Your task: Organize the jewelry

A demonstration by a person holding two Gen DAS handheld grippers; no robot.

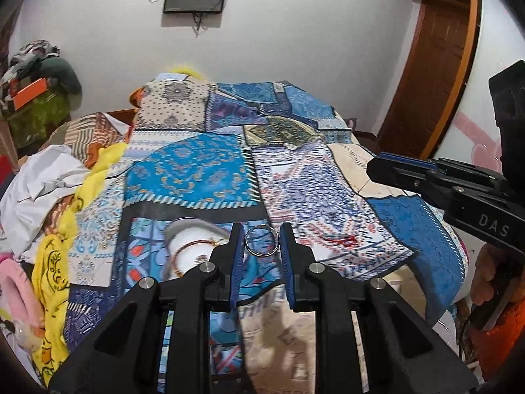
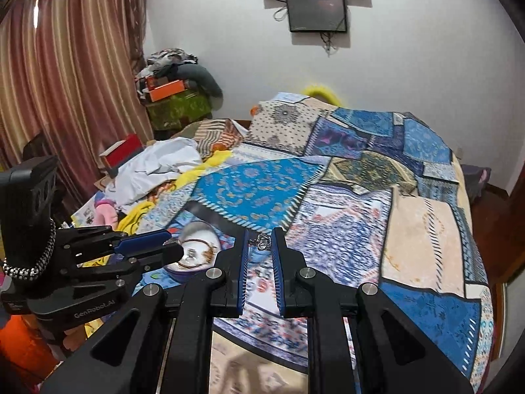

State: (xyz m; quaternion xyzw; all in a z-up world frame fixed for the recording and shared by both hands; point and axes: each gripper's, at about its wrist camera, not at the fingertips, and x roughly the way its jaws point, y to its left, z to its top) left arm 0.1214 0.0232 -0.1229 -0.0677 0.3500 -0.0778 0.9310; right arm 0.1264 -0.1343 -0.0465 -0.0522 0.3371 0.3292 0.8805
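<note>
My left gripper (image 1: 261, 234) is shut on a plain silver ring (image 1: 259, 254), which stands upright between the blue pads above the bed. My right gripper (image 2: 260, 234) is shut on a small ornate silver ring (image 2: 263, 242) at its fingertips. A white bowl (image 1: 192, 228) lies on the patchwork quilt just left of the left gripper, with a thin gold bangle (image 1: 183, 251) inside. In the right wrist view the bowl (image 2: 200, 229) sits between the two tools, and the left gripper (image 2: 174, 244) hovers over its left side. The right gripper (image 1: 372, 165) enters the left wrist view from the right.
A blue patchwork quilt (image 1: 197, 170) covers the bed. Crumpled white and yellow cloths (image 1: 59, 177) pile up along its left side. A silver chain (image 2: 29, 267) hangs around the left tool's body. Curtains (image 2: 65, 82) stand far left, a wooden door (image 1: 436, 65) at the right.
</note>
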